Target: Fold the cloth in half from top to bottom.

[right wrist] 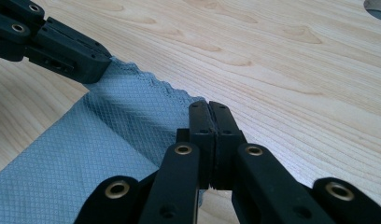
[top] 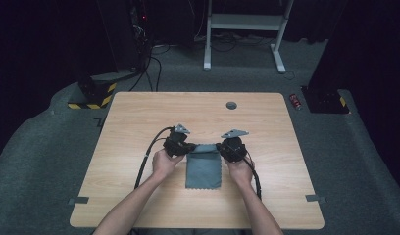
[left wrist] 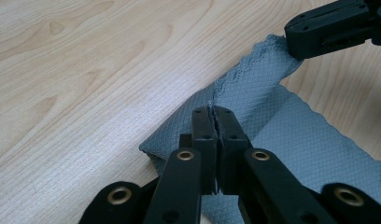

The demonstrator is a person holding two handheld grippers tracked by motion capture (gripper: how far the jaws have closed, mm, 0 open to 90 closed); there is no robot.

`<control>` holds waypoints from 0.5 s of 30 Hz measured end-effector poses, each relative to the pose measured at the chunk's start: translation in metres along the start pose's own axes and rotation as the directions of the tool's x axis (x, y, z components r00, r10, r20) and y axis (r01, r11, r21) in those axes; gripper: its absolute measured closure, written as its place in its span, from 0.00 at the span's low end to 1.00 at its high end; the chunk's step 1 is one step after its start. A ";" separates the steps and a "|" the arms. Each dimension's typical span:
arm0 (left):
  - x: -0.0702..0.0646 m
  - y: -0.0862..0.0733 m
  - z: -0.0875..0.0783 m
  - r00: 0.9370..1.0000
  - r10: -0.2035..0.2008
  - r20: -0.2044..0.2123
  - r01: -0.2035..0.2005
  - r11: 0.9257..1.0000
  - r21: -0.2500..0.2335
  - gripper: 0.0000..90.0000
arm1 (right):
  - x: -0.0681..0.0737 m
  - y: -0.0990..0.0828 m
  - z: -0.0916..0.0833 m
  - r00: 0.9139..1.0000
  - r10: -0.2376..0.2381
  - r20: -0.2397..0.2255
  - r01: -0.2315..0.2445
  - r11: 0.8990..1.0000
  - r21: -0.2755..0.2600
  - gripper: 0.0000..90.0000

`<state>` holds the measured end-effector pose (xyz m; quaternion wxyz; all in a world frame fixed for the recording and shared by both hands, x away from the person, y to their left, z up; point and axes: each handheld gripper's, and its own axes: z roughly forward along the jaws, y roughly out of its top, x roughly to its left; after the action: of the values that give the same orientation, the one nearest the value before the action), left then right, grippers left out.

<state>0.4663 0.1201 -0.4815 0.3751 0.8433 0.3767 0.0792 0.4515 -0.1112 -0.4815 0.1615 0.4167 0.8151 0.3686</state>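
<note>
A grey-blue microfibre cloth [top: 203, 169] with a pinked edge lies on the wooden table [top: 139, 117], its far edge lifted between the two tools. The left gripper [left wrist: 215, 111] is clamped tight on the cloth's far left corner, and the right gripper [right wrist: 209, 106] is pinched shut on the far right corner; fabric is seen squeezed between both pairs of jaws. A fold appears to be in hand. The two corners should be kept level and carried together, so that the raised edge is laid squarely onto the near edge without creasing.
</note>
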 end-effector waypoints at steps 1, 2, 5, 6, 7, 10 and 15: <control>-0.001 0.000 -0.001 1.000 0.006 0.003 -0.006 1.000 0.000 0.98 | 0.000 0.000 -0.001 1.000 0.001 -0.001 -0.001 1.000 -0.003 0.99; -0.002 -0.001 -0.001 1.000 0.010 0.005 -0.010 1.000 -0.003 0.98 | 0.000 -0.001 -0.002 1.000 -0.003 -0.002 0.003 1.000 -0.003 0.99; -0.005 -0.003 -0.002 1.000 0.020 0.003 -0.020 1.000 -0.002 0.98 | 0.000 -0.003 -0.005 1.000 -0.005 -0.007 0.005 1.000 -0.007 0.99; -0.006 -0.004 -0.001 1.000 0.018 0.005 -0.018 1.000 -0.002 0.98 | 0.001 -0.004 -0.005 1.000 -0.005 -0.007 0.005 1.000 -0.008 0.99; -0.006 -0.004 -0.001 1.000 0.017 0.007 -0.017 1.000 -0.001 0.98 | 0.001 -0.006 -0.006 1.000 -0.008 -0.008 0.008 1.000 -0.004 0.99; -0.007 -0.006 -0.001 1.000 0.011 0.012 -0.011 1.000 -0.005 0.98 | 0.002 -0.008 -0.007 1.000 -0.008 -0.011 0.008 1.000 -0.009 0.99; -0.009 -0.009 -0.001 1.000 0.012 0.019 -0.011 1.000 -0.009 0.98 | 0.002 -0.010 -0.010 1.000 -0.007 -0.017 0.007 1.000 -0.011 0.99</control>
<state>0.4544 0.1185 -0.4856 0.3821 0.8444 0.3679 0.0752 0.4386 -0.1177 -0.4821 0.1581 0.4099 0.8159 0.3759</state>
